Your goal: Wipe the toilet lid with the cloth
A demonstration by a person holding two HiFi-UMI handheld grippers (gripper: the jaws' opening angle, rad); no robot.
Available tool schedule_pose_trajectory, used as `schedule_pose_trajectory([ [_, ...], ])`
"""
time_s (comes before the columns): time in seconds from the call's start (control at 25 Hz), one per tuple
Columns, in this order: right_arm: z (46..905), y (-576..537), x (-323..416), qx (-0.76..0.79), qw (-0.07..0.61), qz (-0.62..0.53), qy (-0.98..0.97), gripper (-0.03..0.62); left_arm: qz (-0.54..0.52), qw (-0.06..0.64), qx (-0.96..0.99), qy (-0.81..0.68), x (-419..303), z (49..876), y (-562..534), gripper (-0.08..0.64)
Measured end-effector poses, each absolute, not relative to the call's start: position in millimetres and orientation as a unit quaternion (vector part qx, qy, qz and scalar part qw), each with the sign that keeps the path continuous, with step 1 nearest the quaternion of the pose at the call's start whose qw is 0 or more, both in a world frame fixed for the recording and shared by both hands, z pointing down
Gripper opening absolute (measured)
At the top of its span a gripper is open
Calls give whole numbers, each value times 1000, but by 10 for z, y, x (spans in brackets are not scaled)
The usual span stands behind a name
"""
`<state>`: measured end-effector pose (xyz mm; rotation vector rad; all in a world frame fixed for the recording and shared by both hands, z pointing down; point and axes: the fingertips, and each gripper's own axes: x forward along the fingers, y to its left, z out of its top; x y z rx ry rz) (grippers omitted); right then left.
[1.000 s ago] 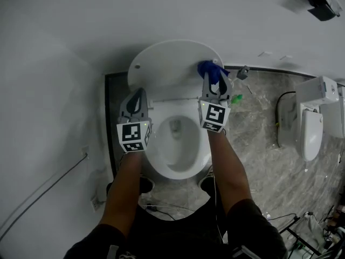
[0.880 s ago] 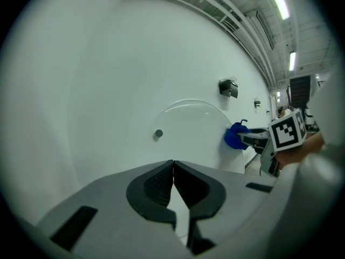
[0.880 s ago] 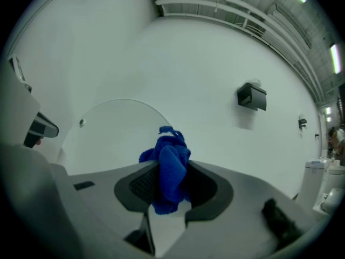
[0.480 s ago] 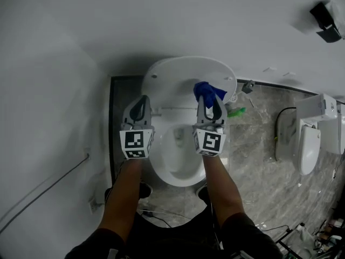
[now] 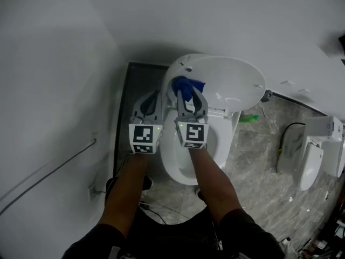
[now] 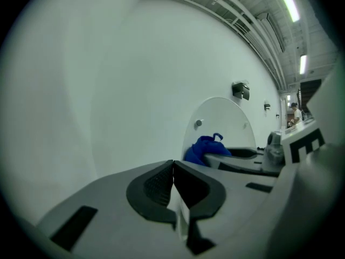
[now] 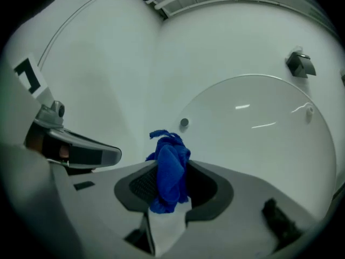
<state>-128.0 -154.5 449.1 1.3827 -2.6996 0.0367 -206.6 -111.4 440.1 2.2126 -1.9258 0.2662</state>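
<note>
The white toilet lid (image 5: 226, 80) stands raised against the wall, above the open bowl (image 5: 213, 144). My right gripper (image 5: 187, 92) is shut on a bunched blue cloth (image 5: 187, 85), which sits at the lid's left edge; the cloth (image 7: 170, 169) bulges out between the pads and the lid (image 7: 259, 128) fills the right gripper view behind it. My left gripper (image 5: 155, 97) is shut with nothing in it, just left of the right one, beside the toilet. From the left gripper view (image 6: 173, 185) the cloth (image 6: 204, 149) and lid (image 6: 221, 120) show ahead to the right.
Plain white walls (image 5: 59, 63) close in at left and behind the toilet. A second white toilet (image 5: 318, 150) stands on the marble floor at far right, with a green object (image 5: 249, 118) on the floor beside the near toilet. Cables (image 5: 156, 212) lie by my feet.
My right gripper has swept left across the lid with the cloth, from the lid's right side to its left edge, ending close beside the left gripper. The head view shifted too.
</note>
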Motion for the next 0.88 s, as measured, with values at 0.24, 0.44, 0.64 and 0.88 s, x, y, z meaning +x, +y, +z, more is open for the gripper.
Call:
schedule_pose_trajectory([
  [0.24,4632,-1727,-1280,468,81,-7,-880,130,103,97,750,-647,-2085,4511,-1097,11],
  [0.44,4811,-1815,-955,500,117,-11,-858,129,106,102,752,-642,-1990,4596,-1089,12],
  [0.64,4923,-1924,-436,531,146,-22,-834,129,111,104,761,-631,-1792,4636,-1149,11],
  [0.88,4966,-1998,194,564,168,-32,-808,129,114,108,772,-615,-1500,4681,-1215,11],
])
